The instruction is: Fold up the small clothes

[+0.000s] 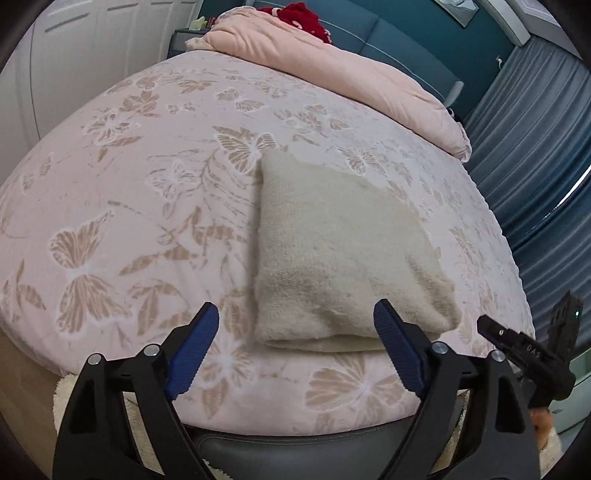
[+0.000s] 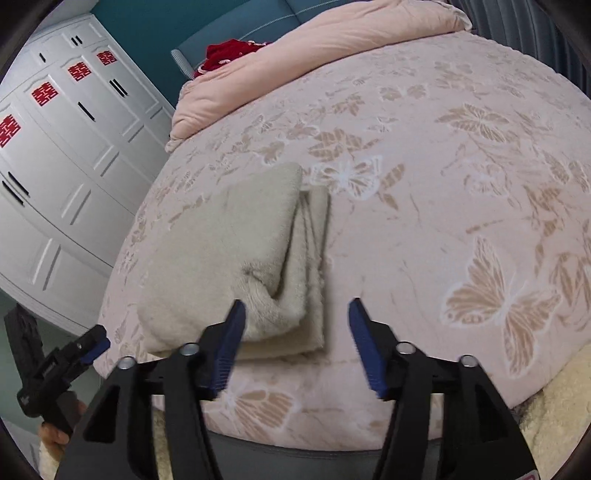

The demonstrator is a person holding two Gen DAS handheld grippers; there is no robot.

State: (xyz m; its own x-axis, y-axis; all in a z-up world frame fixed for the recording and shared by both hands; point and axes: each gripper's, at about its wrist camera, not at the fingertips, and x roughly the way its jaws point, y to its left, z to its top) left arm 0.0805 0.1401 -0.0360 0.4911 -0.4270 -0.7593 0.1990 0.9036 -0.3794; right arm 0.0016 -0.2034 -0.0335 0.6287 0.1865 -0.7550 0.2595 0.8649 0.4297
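Observation:
A cream fleece garment lies folded into a thick rectangle on the pink butterfly bedspread, near the bed's front edge. My left gripper is open and empty, just in front of the garment's near edge. In the right wrist view the same garment lies ahead and to the left, its layered folds showing on its right side. My right gripper is open and empty, by the garment's near right corner. The other gripper shows at each view's edge: the right one and the left one.
A folded pink quilt and a red item lie at the head of the bed. White wardrobe doors stand to the left, grey-blue curtains to the right. A dark padded edge runs below the bed's front.

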